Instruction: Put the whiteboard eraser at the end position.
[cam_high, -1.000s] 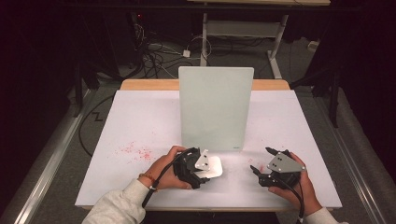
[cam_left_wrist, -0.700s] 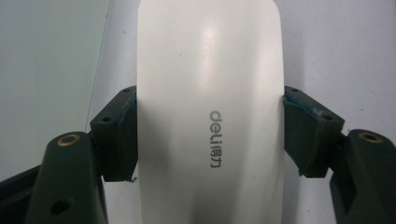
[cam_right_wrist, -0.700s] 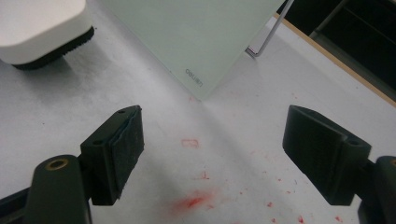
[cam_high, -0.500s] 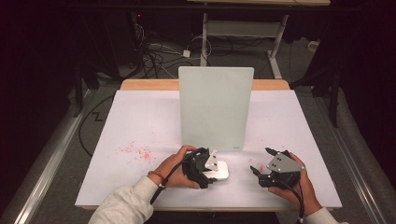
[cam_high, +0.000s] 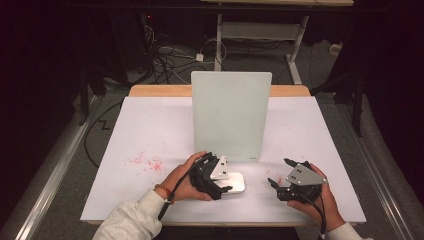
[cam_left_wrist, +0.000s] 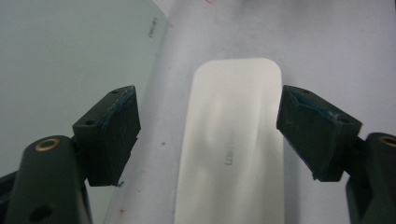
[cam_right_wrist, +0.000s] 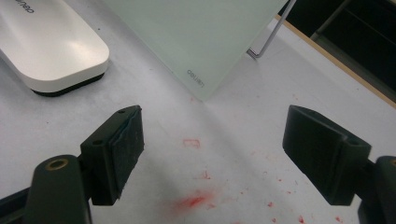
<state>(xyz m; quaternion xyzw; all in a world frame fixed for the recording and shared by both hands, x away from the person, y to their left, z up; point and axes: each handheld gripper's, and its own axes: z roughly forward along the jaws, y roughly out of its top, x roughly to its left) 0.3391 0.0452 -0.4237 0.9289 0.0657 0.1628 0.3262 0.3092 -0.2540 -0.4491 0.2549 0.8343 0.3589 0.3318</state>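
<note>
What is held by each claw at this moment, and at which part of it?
Nothing is held. The left claw is open, one jaw on each side of the white eraser without touching it. The right claw is open above the table.

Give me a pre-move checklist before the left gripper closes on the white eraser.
1. Left gripper jaws open: ok.
2. White eraser lies between the jaws, roughly centred: ok.
3. Jaws low enough to catch the eraser's sides: cannot tell.
4. Standing glass board close beside the left jaw; clearance: cannot tell.
5. Right gripper open, apart from the eraser: ok.
6. Eraser flat on the table: ok.
</note>
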